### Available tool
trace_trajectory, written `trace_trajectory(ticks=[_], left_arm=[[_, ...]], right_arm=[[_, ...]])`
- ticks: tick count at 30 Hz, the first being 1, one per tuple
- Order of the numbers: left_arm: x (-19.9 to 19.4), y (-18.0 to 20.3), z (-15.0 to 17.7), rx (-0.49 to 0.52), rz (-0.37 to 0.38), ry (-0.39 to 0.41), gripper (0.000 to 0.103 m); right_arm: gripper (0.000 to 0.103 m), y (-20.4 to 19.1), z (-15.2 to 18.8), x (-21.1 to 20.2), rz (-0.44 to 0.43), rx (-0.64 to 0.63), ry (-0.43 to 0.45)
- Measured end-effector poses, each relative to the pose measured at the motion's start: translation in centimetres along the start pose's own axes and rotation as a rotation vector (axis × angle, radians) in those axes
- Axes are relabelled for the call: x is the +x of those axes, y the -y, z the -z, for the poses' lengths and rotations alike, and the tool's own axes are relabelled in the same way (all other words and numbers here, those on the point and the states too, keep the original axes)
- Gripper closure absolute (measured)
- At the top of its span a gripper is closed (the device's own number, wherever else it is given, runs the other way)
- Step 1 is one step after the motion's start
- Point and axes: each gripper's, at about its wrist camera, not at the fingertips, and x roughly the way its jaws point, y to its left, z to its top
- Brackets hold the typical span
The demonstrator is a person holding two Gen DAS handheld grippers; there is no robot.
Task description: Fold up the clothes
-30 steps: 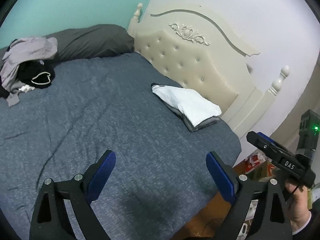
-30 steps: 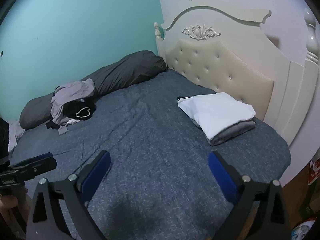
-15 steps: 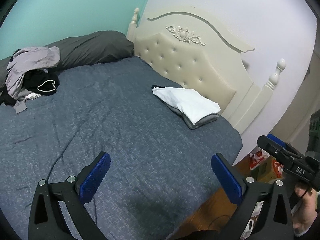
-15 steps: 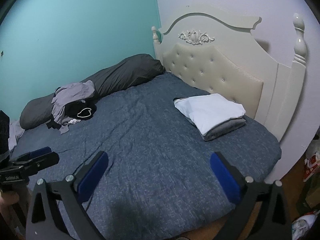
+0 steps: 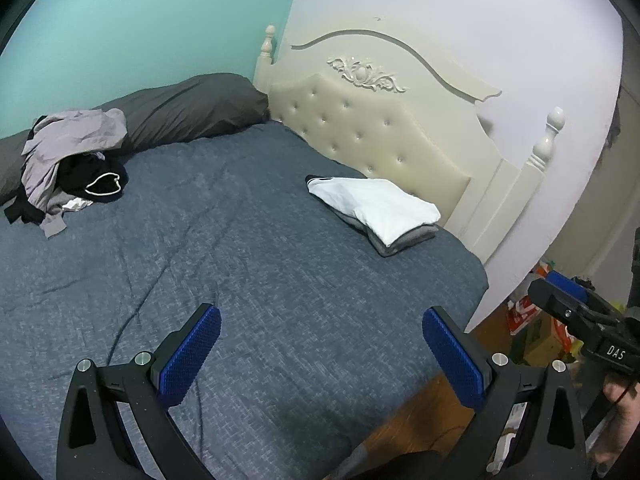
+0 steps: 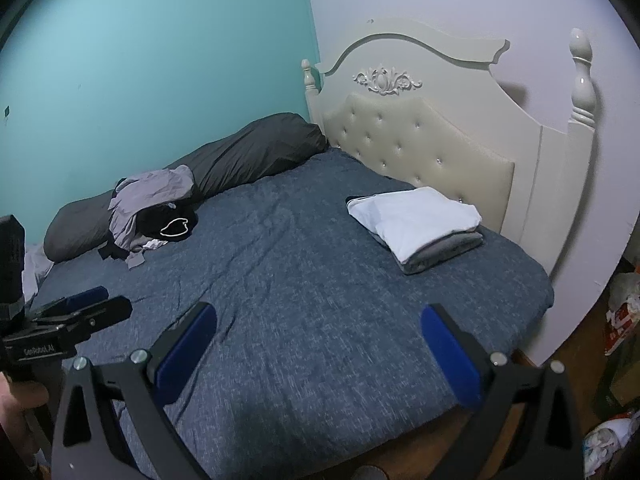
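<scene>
Nearest in each wrist view is that camera's own gripper. The left gripper (image 5: 320, 354) hangs above the near edge of the bed (image 5: 248, 280) with its blue pads (image 5: 188, 360) spread wide and nothing between them. The right gripper (image 6: 318, 354) hangs likewise over the blue-grey cover, jaws wide and empty. Each gripper shows at the edge of the other's view: the right one at about 3 o'clock in the left view, with a hand (image 5: 620, 396) below it, and the left one at about 9 o'clock in the right view.

Past the grippers lies a broad bare stretch of wrinkled cover. Farther on, at about 1 o'clock, a stack of folded clothes (image 5: 376, 210) rests flat on the bed just beside the headboard (image 5: 376, 128), a white piece on top of a grey one. At about 10 o'clock, well apart from the stack, a heap of unfolded clothes (image 5: 68, 164) lies crumpled, grey fabric over black, leaning against a long dark pillow (image 5: 188, 108). Behind the pillow stands a turquoise wall (image 5: 140, 28). At about 3 o'clock, beyond the bed's edge, some clutter sits on a wooden floor (image 5: 416, 420).
</scene>
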Motion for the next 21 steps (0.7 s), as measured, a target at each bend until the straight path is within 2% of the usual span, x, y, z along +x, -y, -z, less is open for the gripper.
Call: trace_trajectory(ticks=[21], left_arm=[[-3.4,1.2,1.2,0.031,-0.02,0.041,0.0]], right_arm=[[0.0,-1.1,1.7,-3.5,-0.01,0.003,0.025]])
